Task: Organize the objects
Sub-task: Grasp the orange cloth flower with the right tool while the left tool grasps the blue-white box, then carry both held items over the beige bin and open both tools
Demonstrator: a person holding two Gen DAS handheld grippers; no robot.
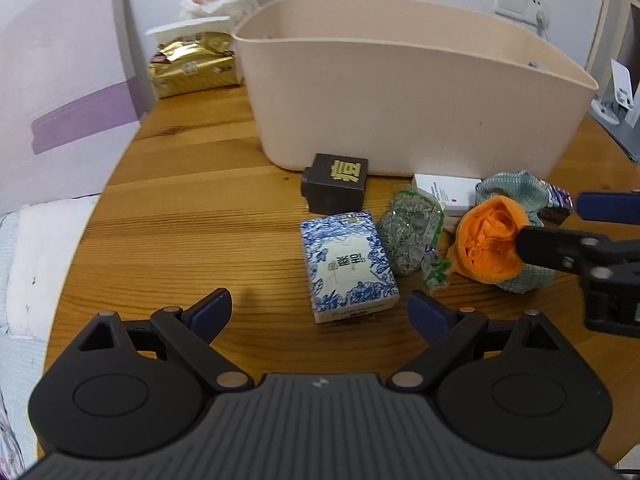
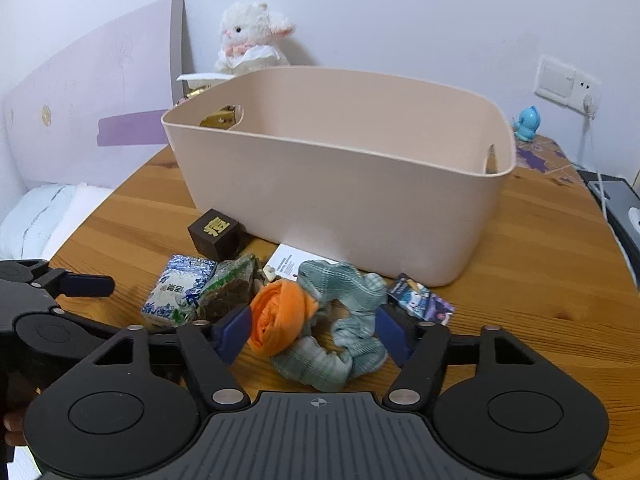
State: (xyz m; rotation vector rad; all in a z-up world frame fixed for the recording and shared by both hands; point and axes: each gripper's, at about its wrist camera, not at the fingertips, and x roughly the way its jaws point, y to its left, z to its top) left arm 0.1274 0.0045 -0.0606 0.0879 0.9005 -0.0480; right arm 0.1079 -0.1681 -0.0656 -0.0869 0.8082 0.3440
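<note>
**me:** Right gripper [image 2: 314,336] is spread wide, one finger on each side of the scrunchie [image 2: 340,344], the teal and orange one lying on the table [image 2: 540,280] just in front of the bin [image 2: 340,184]. Nothing pinched yet, as far as I can tell the pads aren't touching fabric. Left gripper [image 1: 320,310] is wide too, holding nothing, hanging just short of the blue-and-white box [image 1: 349,266].

**other:** Why go for the scrunchie first?

**me:** It's the one closest to my right side and it's soft, so a sloppy grip should be fine. It's also draped partly over the white card [image 2: 286,264] and sits right beside the little purple packet [image 2: 420,298], so lifting it should free those up.

**other:** And the rest?

**me:** Dark cube with the gold character [image 1: 336,184] sits near the bin wall, and the green-wrapped bundle [image 1: 412,236] is wedged between the box and the scrunchie. Everything's bunched at the front of the bin, so each one is a short hop over the rim. I can't see much of the bin's floor.
</note>
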